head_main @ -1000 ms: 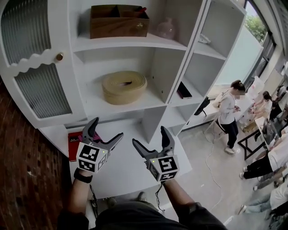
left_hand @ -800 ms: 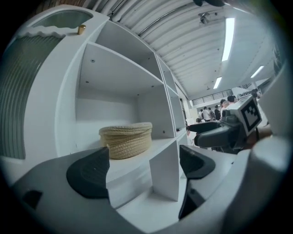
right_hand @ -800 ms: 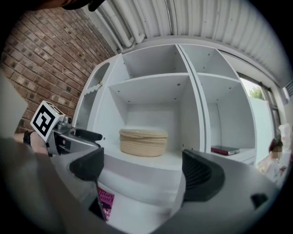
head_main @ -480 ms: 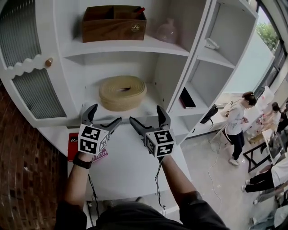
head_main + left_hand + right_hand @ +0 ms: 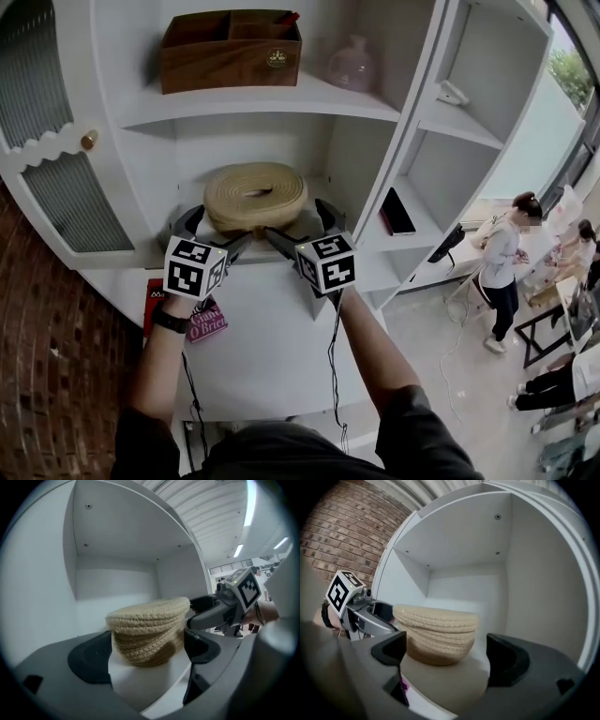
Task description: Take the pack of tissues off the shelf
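A round woven rope basket (image 5: 255, 195) sits in the middle shelf compartment; its inside is hidden. My left gripper (image 5: 217, 230) and right gripper (image 5: 298, 223) hover side by side at the compartment's front edge, both open and empty. In the left gripper view the basket (image 5: 147, 630) stands just beyond the open jaws (image 5: 147, 660), with the right gripper (image 5: 220, 611) to the side. The right gripper view shows the basket (image 5: 436, 632) ahead of its open jaws (image 5: 447, 656). A red and pink printed flat pack (image 5: 204, 323) lies on the white ledge below my left gripper. I see no clear pack of tissues.
A brown wooden box (image 5: 232, 49) and a pink vase (image 5: 349, 64) stand on the shelf above. A dark flat device (image 5: 397, 212) leans in the right compartment. A ribbed-glass cabinet door (image 5: 56, 187) is at left. People (image 5: 506, 262) stand far right on the floor.
Both grippers have moved up and forward from above the white ledge to the front of the basket's compartment, staying open.
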Motion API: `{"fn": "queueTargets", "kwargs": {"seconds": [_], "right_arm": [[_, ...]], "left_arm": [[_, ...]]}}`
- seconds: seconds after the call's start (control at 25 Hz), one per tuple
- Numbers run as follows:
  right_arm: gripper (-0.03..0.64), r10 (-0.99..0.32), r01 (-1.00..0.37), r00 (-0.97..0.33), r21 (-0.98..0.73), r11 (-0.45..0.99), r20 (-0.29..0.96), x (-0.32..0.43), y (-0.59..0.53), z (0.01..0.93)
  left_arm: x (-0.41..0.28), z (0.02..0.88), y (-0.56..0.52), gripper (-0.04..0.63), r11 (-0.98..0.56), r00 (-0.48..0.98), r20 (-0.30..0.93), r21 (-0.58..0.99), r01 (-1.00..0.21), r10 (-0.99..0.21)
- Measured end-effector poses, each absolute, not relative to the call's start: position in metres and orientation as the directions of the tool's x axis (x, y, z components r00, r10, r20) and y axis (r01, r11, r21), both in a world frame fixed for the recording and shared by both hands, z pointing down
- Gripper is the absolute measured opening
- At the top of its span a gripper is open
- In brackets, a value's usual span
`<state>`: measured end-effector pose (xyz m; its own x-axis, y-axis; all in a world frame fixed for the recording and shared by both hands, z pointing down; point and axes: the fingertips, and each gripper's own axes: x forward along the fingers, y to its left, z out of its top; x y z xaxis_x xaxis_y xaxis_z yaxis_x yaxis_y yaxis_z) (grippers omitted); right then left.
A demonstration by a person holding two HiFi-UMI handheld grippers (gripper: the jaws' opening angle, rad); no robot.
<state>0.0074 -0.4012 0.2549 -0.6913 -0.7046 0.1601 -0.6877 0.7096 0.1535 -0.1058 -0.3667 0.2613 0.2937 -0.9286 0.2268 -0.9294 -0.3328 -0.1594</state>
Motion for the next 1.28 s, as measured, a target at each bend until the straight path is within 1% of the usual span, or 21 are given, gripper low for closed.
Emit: {"fn": "queueTargets", "kwargs": {"seconds": [0.24, 0.48, 0.64, 0.76, 1.04, 1.28], "right_arm": [[0.535, -0.644, -0.632, -0.725, 0.134, 0.763, 0.247, -0.003, -0.419, 0.257], [0.532, -0.570, -0.560, -0.760, 0.132, 0.818, 0.312, -0.019, -0.428, 0.266], [0.503, -0.582, -0.570, -0.755, 0.136, 0.810, 0.302, -0.019, -0.426, 0.262], [0.498, -0.608, -0.598, -0.738, 0.133, 0.790, 0.294, -0.013, -0.416, 0.262], [0.491, -0.687, -0.674, -0.690, 0.145, 0.724, 0.226, 0.010, -0.376, 0.260], [0.489, -0.747, -0.726, -0.644, 0.177, 0.665, 0.166, 0.026, -0.325, 0.264]], "left_arm": [[-0.105, 0.266, -0.380, 0.480, -0.353, 0.300, 0.280, -0.164, -0.921, -0.912], [-0.107, 0.273, -0.390, 0.480, -0.342, 0.263, 0.332, -0.206, -0.917, -0.906], [-0.106, 0.270, -0.393, 0.480, -0.350, 0.266, 0.329, -0.227, -0.909, -0.906], [-0.101, 0.271, -0.388, 0.480, -0.386, 0.303, 0.326, -0.227, -0.894, -0.895], [-0.082, 0.268, -0.357, 0.480, -0.465, 0.399, 0.276, -0.240, -0.852, -0.874], [-0.065, 0.270, -0.313, 0.479, -0.509, 0.460, 0.220, -0.297, -0.808, -0.860]]}}
